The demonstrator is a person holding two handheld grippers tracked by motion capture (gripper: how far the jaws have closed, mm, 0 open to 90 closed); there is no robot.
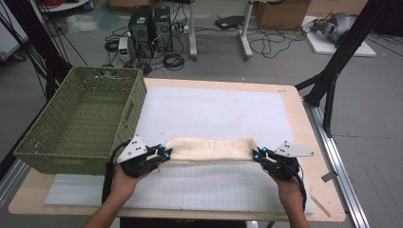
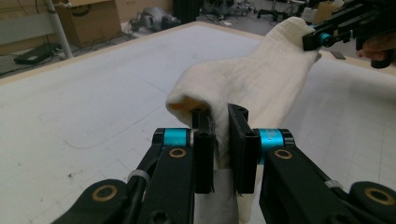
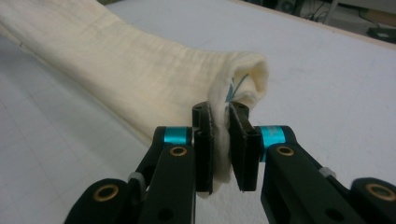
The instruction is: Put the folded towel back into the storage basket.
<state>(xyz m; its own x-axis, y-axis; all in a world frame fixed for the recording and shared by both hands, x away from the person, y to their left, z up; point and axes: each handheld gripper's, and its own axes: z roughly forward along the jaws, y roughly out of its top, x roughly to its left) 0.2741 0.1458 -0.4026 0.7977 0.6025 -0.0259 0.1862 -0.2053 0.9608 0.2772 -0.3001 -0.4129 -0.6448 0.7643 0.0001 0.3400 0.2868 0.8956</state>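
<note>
No readable writing; only faint blue stitching inside the cream towel (image 3: 140,70) fold. One towel, stretched between two tools over the white mat (image 1: 214,109) on the bench (image 1: 294,109). Left tool (image 1: 166,153) and right tool (image 1: 256,155) each clamped on one end, forearms low, converging. One green basket (image 1: 81,118) at left.

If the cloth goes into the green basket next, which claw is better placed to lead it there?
Probably the left claw: it is shut on the cloth's end right beside the basket, while the right claw grips the far end, a full cloth-length away.
</note>
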